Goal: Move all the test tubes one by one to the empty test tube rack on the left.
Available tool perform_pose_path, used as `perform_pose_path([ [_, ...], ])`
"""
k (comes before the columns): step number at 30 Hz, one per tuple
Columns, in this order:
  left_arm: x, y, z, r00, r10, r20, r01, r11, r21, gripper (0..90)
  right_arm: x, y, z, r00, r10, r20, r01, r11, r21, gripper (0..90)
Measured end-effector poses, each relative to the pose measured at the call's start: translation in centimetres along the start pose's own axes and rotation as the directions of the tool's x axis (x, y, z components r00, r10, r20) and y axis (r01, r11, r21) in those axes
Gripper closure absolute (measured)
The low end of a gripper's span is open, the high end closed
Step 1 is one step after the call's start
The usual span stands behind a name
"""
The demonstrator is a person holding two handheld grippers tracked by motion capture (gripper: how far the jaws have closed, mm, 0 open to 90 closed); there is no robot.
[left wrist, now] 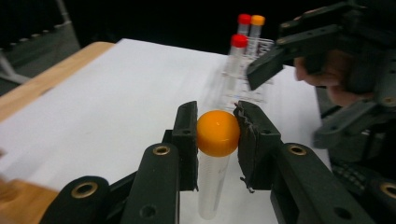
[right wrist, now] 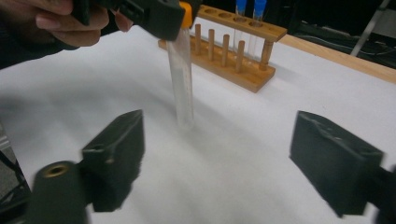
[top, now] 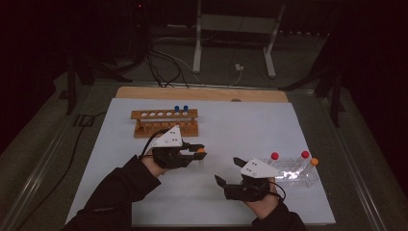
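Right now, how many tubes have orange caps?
2: one orange-capped tube held by the left claw, one orange-capped tube in the clear rack at the right. None seem hidden.

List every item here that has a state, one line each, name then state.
left claw: shut on the orange-capped tube
right claw: open, holding nothing
orange-capped tube: capped, upright, held at its cap
wooden rack: standing, two blue-capped tubes in it, other holes free
blue-capped tubes: capped, upright in the wooden rack
clear rack: holds two red-capped tubes and one orange-capped one, all capped
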State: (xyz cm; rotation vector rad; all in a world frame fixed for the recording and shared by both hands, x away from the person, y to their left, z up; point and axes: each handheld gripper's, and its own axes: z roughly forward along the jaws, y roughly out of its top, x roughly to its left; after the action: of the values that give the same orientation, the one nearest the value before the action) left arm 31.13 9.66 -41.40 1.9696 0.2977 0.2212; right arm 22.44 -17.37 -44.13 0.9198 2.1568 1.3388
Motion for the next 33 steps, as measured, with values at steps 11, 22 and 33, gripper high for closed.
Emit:
perform_pose_path([
  [11,2.7,0.3,-2.6,0.9933,-0.016,-0.115,0.018,0.9996,0.021,71.8,-0.1,0.1,-0.2,0.9996,0.013,-0.024,-0.013,0.9999,-0.004,0.0],
  [22,5.3,0.9,-4.5,0.9767,-0.032,-0.212,0.039,0.9989,0.027,71.8,-0.4,0.1,-0.7,0.9987,0.022,-0.045,-0.024,0.9993,-0.030,0.0],
  [33,8.3,2.2,-5.7,0.9469,-0.055,-0.317,0.056,0.9984,-0.008,71.8,-0.4,0.2,-0.9,0.9994,0.009,-0.034,-0.010,0.9993,-0.036,0.0],
])
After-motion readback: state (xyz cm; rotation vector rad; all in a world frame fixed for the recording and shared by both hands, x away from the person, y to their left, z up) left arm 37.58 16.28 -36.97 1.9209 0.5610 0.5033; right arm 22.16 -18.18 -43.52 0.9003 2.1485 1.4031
